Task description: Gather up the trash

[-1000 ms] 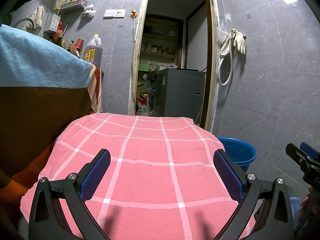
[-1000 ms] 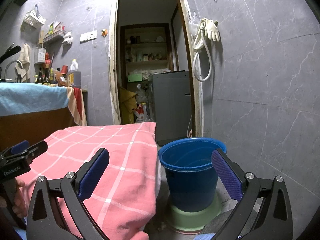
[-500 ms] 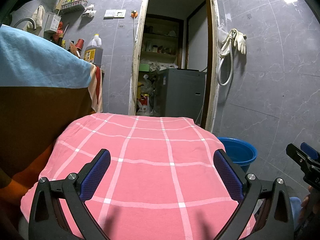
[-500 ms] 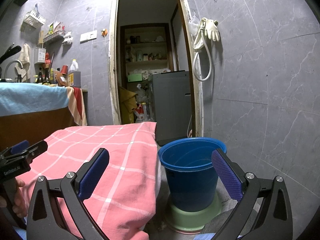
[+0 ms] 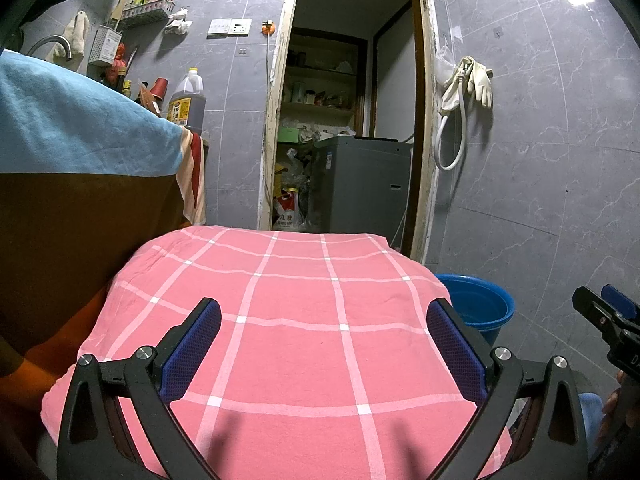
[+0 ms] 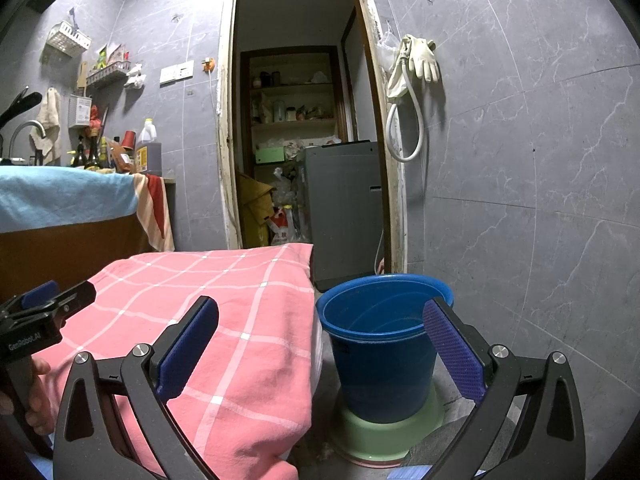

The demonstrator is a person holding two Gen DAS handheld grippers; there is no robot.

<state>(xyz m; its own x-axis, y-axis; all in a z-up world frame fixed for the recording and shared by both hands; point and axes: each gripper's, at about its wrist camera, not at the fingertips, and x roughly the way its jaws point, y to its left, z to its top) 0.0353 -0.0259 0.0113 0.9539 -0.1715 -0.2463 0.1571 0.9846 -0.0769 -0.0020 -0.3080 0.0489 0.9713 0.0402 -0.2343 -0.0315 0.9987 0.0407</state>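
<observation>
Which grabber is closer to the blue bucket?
Right. The right gripper sits just before the round blue plastic bucket; the left gripper hovers over the pink checked cloth beside it.

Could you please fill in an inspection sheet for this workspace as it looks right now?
Surface: pink checked cloth covers the table; nothing lies on it.
Job's things: blue bucket stands on a green basin on the floor, right of the table; it looks empty. No trash seen on the table.
Clutter: bags and boxes piled in the doorway; bottles on the counter.
Grippers: left gripper open above the cloth; right gripper open, facing the bucket; both hold nothing.
Cables: white hose hangs on the wall.
Surroundings: grey tiled walls, rubber gloves on a hook, grey appliance.
</observation>
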